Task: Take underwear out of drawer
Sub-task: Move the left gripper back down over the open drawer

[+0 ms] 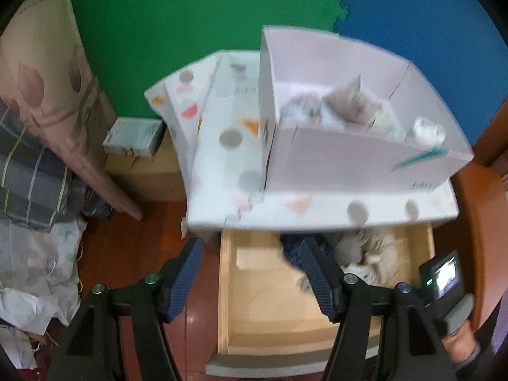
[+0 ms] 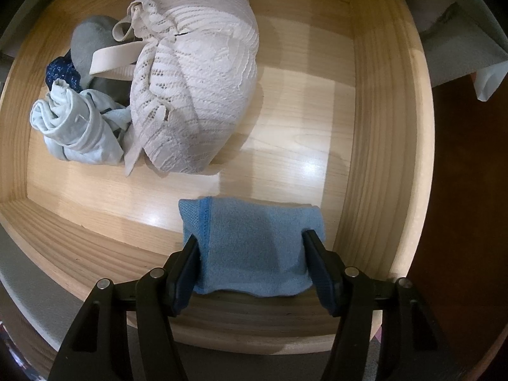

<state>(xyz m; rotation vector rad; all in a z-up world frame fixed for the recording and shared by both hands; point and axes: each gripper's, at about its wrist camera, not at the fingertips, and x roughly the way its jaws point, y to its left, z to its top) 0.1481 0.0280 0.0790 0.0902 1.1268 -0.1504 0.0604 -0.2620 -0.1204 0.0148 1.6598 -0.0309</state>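
Observation:
The wooden drawer (image 1: 254, 314) stands pulled out under a white patterned cabinet (image 1: 222, 158). My left gripper (image 1: 250, 250) is open and empty above the drawer's left front part. In the right wrist view my right gripper (image 2: 250, 244) is inside the drawer (image 2: 374, 158), its fingers on both sides of a folded light-blue piece of underwear (image 2: 254, 247) and touching it. A cream lace bra (image 2: 197, 95), a pale rolled garment (image 2: 73, 123), a grey piece (image 2: 89, 41) and a dark blue piece (image 2: 60, 70) lie at the drawer's far left.
A pink open box (image 1: 349, 162) with pale garments (image 1: 346, 108) sits on the cabinet top. The right gripper's camera (image 1: 444, 276) shows at the drawer's right. Bedding and bags (image 1: 35, 190) pile at left. A wooden chair edge (image 1: 476, 222) is at right.

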